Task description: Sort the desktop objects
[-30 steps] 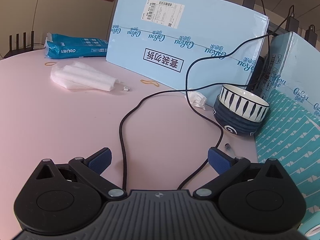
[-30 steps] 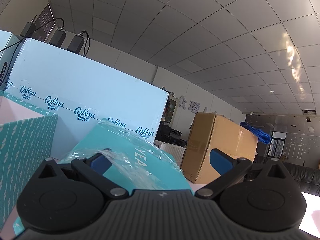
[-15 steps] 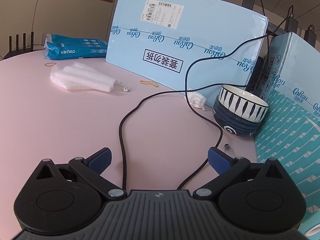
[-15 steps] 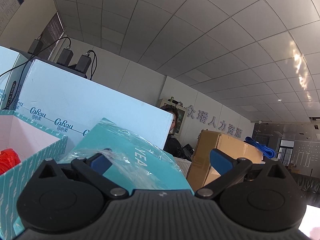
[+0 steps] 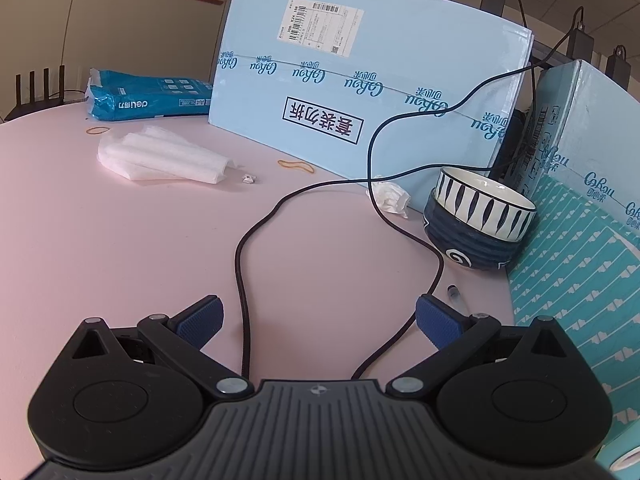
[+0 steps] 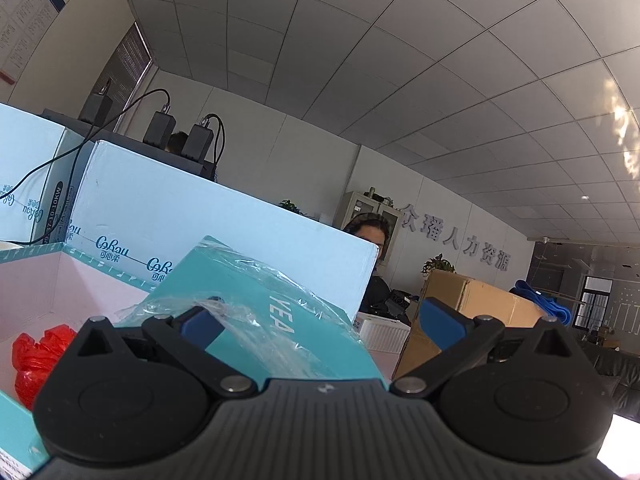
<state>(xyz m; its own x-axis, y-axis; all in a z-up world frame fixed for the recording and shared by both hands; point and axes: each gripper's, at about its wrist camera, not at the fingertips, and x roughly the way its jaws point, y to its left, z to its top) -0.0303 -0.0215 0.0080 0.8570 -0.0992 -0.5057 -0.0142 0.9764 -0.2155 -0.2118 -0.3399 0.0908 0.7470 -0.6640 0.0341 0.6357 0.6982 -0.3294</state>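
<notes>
In the left wrist view my left gripper [image 5: 320,320] hovers open over the pink table [image 5: 100,240], straddling a loop of black cable [image 5: 240,260]. Ahead right stand two stacked bowls [image 5: 480,220], with a crumpled tissue [image 5: 390,198] beside them. In the right wrist view my right gripper [image 6: 320,324] is open. A teal plastic-wrapped box [image 6: 256,300] lies between its fingers, against the left one, with loose wrap over that pad. Left of it is an open patterned box [image 6: 60,280] with a red plastic bag [image 6: 36,356] inside.
A big light-blue carton [image 5: 360,80] walls off the back. On the table lie white foam sheets [image 5: 160,156], a blue pack [image 5: 148,98], two rubber bands [image 5: 296,166], a paper scrap [image 5: 249,178] and a small clear tube [image 5: 456,294]. A person [image 6: 370,232] sits behind the cartons.
The right gripper has risen and tilted up with the teal box keeping its place between the fingers; the patterned box's inside and red bag came into view. The left gripper barely moved.
</notes>
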